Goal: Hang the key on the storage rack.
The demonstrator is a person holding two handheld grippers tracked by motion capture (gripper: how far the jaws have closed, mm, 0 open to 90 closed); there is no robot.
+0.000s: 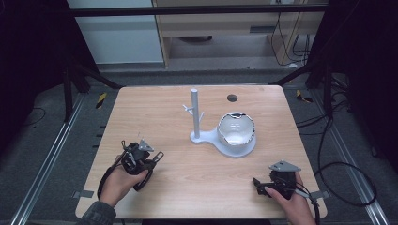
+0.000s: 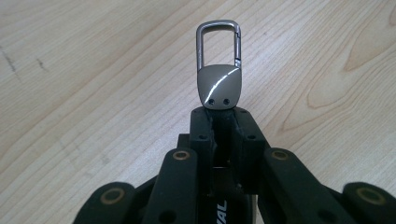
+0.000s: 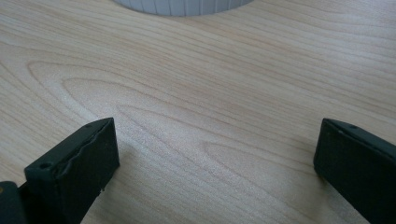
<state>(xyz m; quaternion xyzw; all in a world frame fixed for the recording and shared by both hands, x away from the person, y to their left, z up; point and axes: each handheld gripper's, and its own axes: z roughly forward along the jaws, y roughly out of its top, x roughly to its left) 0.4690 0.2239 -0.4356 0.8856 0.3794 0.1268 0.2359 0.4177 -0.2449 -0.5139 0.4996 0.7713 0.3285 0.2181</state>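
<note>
Left gripper: jaws together, clamped on the flat grey tab of a metal key clip, its snap loop sticking out beyond the tips, clear above the table. In the high view, same left gripper near the table's left front, well apart from the white stand with its upright post and short pegs. Step in hand, by judgement: clip picked up, carry toward the stand about to start. Next move likely calls for lining the loop up with 1 peg and sliding it on without twisting in the grip.

Right gripper: jaws wide apart, nothing between them, resting low near the right front edge.

Hard to make out: clip itself too small in the high view; number of pegs unclear; contents of the shiny bowl on the stand's base unreadable; base cut off at the top edge of the right gripper view.
</note>
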